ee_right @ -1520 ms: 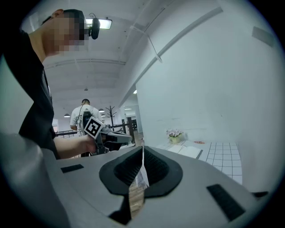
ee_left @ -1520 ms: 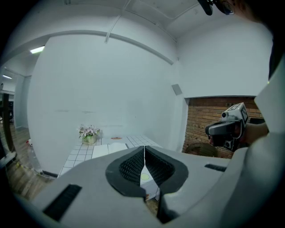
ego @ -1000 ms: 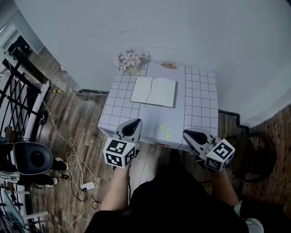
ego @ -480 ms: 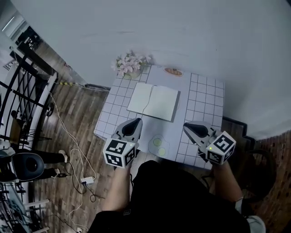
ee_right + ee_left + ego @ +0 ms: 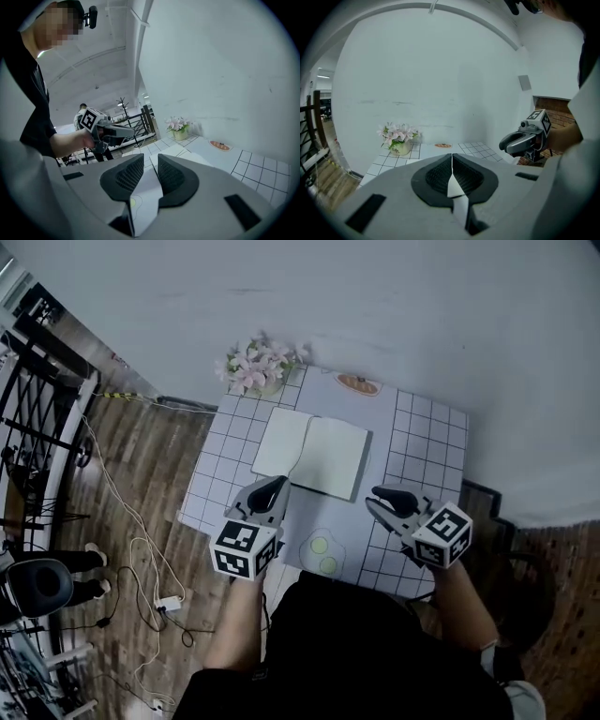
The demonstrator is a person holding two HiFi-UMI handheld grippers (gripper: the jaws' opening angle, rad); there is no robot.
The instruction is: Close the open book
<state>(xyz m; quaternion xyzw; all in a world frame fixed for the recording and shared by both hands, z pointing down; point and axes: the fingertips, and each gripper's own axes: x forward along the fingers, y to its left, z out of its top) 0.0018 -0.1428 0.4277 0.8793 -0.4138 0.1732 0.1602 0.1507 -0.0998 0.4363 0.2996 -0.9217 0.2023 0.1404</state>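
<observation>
Two tools face the book [image 5: 312, 456]: left tool [image 5: 278, 483] pressed together, right tool [image 5: 377, 494] just opening, empty; best lift the book's right edge over.

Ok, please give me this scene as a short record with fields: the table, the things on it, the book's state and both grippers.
table: white tiled table
book: white open book, lying flat, pages up, not yet closed
other things: pot of pink flowers at the far left corner; small orange flat thing at the far edge; flat fried-egg shape at the near edge
left gripper: jaws together, empty, above the table's near side
right gripper: jaws slightly apart, just been opening, nothing between them
</observation>
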